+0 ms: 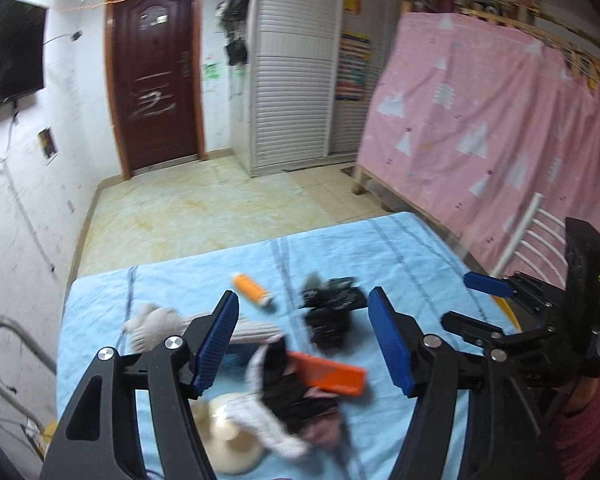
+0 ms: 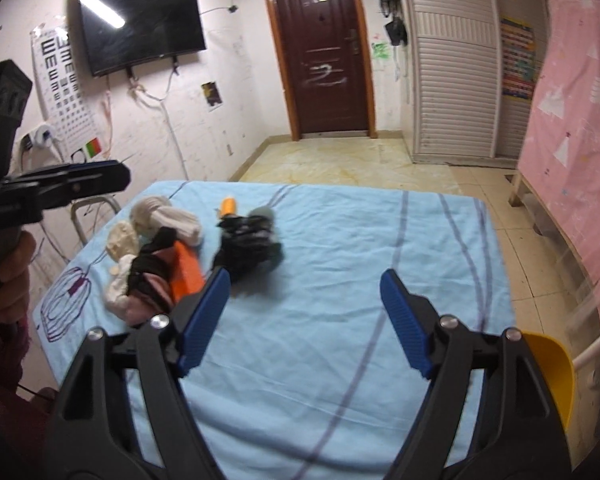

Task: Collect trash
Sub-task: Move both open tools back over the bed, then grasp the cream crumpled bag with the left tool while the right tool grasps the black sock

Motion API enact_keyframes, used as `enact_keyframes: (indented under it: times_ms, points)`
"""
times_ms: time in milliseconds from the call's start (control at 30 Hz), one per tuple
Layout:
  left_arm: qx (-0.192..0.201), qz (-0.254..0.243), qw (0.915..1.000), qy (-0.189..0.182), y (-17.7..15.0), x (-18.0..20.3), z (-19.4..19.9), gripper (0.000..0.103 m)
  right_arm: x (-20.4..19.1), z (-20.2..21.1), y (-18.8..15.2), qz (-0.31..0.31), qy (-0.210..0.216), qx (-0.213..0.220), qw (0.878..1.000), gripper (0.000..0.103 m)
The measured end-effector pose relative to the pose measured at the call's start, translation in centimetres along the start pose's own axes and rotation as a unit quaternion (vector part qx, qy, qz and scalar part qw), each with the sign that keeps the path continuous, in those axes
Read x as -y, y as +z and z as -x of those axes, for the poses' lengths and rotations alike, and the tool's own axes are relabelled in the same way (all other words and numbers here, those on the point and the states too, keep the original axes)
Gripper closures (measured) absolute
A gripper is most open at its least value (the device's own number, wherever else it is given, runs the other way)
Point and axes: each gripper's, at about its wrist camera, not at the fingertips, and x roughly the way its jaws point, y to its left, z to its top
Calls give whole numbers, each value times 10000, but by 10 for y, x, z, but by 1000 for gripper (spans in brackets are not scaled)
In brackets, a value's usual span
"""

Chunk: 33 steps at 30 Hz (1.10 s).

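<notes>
A table under a light blue cloth (image 1: 400, 248) (image 2: 360, 240) holds a heap of clutter. In it are a small orange bottle (image 1: 252, 289) (image 2: 228, 205), a black crumpled bundle (image 1: 332, 312) (image 2: 248, 248), a flat orange box (image 1: 328, 372) (image 2: 186, 272), whitish cloth pieces (image 1: 156, 324) (image 2: 168, 216) and a black and pink cloth (image 1: 296, 400) (image 2: 152, 276). My left gripper (image 1: 303, 296) hangs open over the heap, holding nothing. My right gripper (image 2: 304, 276) is open over bare cloth, right of the heap, also holding nothing.
A yellow container (image 2: 552, 372) sits at the table's near right edge, beside a white chair back (image 1: 536, 236). A pink curtain (image 1: 480, 120) lines the right side. Tiled floor leads to a brown door (image 2: 320, 52). A TV (image 2: 140, 24) hangs on the left wall.
</notes>
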Motion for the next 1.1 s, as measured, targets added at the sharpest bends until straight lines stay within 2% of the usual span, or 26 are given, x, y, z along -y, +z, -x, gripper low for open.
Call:
enact_keyframes:
  times_ms: [167,467,633,867,1033,1100]
  points:
    - [-94,280,9995,120,-10,-31,0,43,-26,-12,3,119,384,-129,9991,28]
    - [-371,698,9968,107,-33,-63,-10,43,-76,-30,5,559,852,-327,9943,28]
    - [-638,909,9938,92,-47,-78,-24,43,-90,-37,4,656,974,-417,9922,28]
    - [-606,1016,9929,108,-54,-87,-28,43,-107,-46,4,803,1049,-543,9898,28]
    - [-708,1119,9900,489,-63,-100,-32,43,-116,-54,5,897,1114,-627,9877,28]
    - [-767,1169,9888,527,-66,-107,-35,43,-119,-57,4,916,1134,-660,9871,28]
